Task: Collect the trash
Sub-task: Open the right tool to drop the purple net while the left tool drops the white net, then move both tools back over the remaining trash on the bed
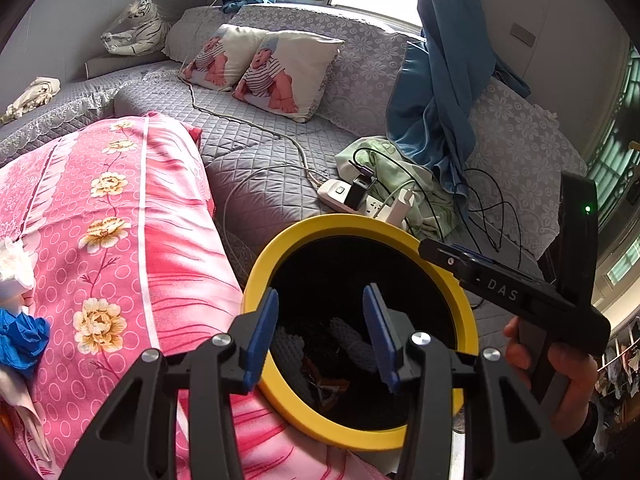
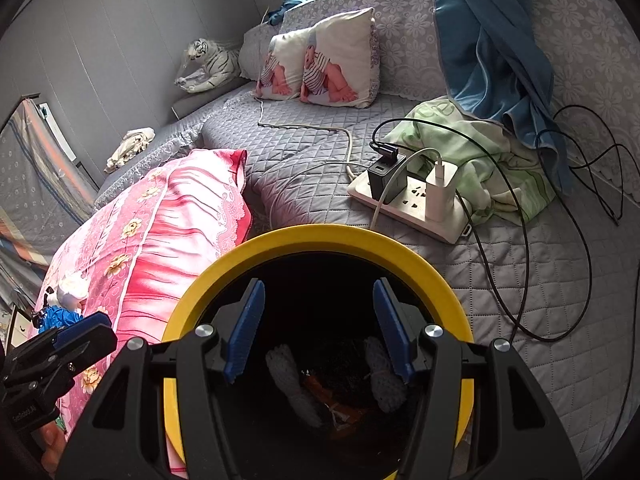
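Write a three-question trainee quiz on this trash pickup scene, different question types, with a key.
1. True or false: both grippers hold trash.
2. The bin's rim is: A red, B yellow, C green?
3. Fill in: uncollected blue and white trash lies on the ____ quilt.

Key: 1 false: the left gripper and right gripper are open and empty above the bin; 2 B; 3 pink.

left wrist: looks steeply down, close over round yellow-rimmed black bin (image 1: 362, 320), facing grey quilted bed (image 1: 256, 152) | right wrist: same bin (image 2: 320, 320), nearer, centred | shared: bin, bed, pink floral quilt (image 1: 132, 240)
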Tool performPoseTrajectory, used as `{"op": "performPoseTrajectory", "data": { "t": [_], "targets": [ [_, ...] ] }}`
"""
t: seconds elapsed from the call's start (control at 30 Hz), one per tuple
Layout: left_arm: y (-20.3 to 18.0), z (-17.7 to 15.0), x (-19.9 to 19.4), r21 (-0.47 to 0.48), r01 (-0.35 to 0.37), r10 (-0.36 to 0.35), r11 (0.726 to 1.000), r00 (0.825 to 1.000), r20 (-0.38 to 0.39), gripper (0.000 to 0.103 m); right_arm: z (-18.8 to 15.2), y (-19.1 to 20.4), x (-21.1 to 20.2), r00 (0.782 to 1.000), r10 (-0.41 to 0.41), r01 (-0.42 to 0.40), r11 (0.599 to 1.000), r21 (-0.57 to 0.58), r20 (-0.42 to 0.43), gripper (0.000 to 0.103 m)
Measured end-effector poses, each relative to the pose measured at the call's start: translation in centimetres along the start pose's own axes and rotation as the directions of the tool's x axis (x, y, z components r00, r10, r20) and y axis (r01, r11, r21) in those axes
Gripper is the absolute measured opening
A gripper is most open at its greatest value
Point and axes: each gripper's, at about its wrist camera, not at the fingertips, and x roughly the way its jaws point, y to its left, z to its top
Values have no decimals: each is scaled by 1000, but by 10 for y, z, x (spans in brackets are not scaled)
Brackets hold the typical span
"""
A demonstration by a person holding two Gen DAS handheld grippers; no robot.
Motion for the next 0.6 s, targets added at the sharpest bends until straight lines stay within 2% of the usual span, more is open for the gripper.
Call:
{"op": "performPoseTrajectory", "data": {
  "t": [0.07,0.2,0.3,0.6],
  "targets": [
    [3,0,-5,-1,-13,13,1000,1000,9,42,-1,2,-2,1000,6,-6,1000,-4,4,54],
    [12,0,-24,-1,-55,55,998,997,46,58,-2,10,-6,1000,23,-23,1000,-8,13,57],
    [23,-1,-44,7,-94,93,996,992,87,61,-2,19,-10,999,39,-39,999,-16,19,58],
    [74,-4,-105,-71,-183,192,981,968,158,66,3,65,-18,994,103,-100,992,-74,42,65]
  ]
}}
